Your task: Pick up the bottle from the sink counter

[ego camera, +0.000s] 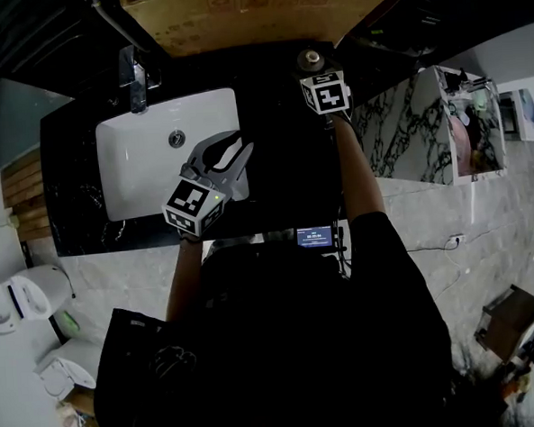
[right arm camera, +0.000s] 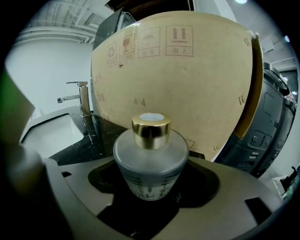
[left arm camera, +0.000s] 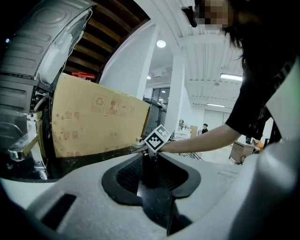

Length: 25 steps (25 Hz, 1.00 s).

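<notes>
The bottle (ego camera: pixel 312 59) stands upright on the black tabletop (ego camera: pixel 273 163), upper middle of the head view, against a cardboard box (ego camera: pixel 255 10). The right tool (right arm camera: pixel 151 187) has its 2 jaws spread around the bottle's base, probably lined up to squeeze. The left tool (ego camera: pixel 229 152) hovers by the sink (ego camera: pixel 138 171), slightly parted and empty.

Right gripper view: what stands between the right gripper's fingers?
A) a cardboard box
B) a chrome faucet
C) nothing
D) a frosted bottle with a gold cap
D: the frosted bottle with its gold cap stands upright between the fingers of the right gripper, while the cardboard box is behind it and the faucet is off to the side.
</notes>
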{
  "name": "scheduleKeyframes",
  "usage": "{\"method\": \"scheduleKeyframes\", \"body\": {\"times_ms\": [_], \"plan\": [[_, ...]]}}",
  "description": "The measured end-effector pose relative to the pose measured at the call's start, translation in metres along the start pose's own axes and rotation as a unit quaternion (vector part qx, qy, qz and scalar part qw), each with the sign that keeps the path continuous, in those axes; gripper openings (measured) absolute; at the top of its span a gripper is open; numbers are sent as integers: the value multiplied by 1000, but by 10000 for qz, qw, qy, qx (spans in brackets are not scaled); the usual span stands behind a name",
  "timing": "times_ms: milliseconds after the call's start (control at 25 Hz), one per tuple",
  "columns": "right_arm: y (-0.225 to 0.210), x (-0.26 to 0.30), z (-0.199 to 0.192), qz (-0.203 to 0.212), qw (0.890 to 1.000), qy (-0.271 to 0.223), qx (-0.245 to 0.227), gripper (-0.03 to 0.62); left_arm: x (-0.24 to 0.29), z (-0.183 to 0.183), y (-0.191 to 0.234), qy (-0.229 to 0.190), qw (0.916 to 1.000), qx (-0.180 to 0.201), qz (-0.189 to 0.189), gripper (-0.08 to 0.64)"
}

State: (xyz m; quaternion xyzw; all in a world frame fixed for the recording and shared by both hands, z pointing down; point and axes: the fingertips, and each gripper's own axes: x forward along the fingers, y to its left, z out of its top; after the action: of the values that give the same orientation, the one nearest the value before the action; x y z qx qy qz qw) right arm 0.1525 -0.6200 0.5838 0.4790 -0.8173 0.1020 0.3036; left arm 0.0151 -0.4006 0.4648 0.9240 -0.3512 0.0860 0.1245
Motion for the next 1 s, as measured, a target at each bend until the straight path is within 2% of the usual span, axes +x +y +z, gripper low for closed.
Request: {"method": "scheduleKeyframes", "body": {"times_ms": [120,640,1000], "plan": [[9,-10,3,25,9999,-34,-162,322,-4,1,1,-21,10000,10,0,107],[66,-114,57,217,9967,-777,-33,321,-36,8,-7,-226,9996,153,-25,107],[126,-178,64,280,9941,-1035,144,321,-71,9,-14,-406,9988,261,-65,107]]}}
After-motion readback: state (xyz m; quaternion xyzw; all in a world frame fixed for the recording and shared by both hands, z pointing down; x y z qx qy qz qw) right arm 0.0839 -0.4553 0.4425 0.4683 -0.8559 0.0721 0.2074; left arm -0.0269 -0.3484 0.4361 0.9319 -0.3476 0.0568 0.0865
